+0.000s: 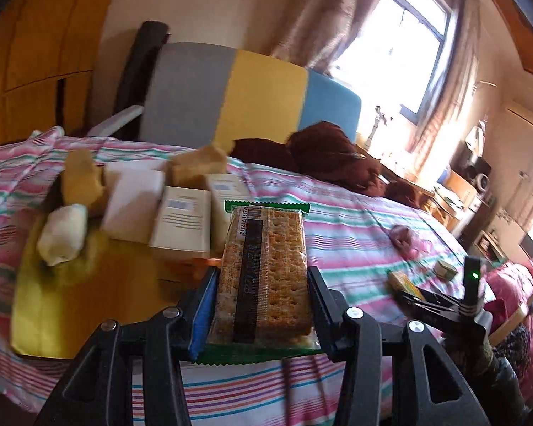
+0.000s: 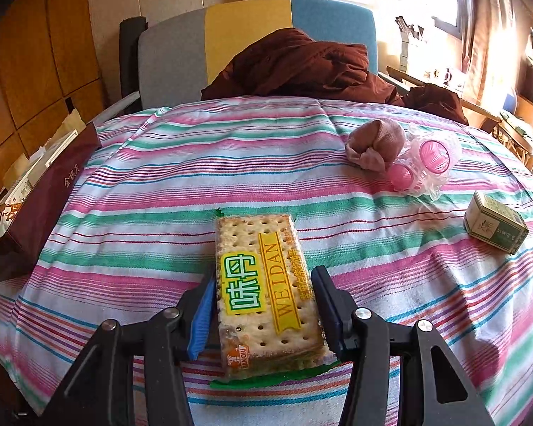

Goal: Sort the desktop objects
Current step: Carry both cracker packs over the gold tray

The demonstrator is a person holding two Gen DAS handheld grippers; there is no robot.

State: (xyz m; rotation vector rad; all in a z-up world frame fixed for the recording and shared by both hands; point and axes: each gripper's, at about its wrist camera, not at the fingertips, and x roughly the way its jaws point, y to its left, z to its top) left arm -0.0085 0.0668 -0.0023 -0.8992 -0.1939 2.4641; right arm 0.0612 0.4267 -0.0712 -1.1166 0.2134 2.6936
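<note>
- Gripping a cracker packet with our left gripper, we have both jaws pressed against its long sides; the packet shows its barcode side and sits raised above the striped bedspread.
- We hold a second cracker packet in our right gripper, jaws closed on its sides, its label with green characters facing up, just over the same bedspread.
- Beyond our left jaws lies a yellow-lined box, open at the top. Inside it we see two cream cartons side by side, a white carton next to them, a pale wrapped roll and yellowish-brown items too blurred to identify.
- In the right wrist view that box appears at the far left edge, showing a maroon wall with gold characters.
- Farther out on the bedspread, to the right, rest a rolled pinkish-brown sock, a clear bag of pink rollers touching it, and a small green and cream box apart from both.
</note>
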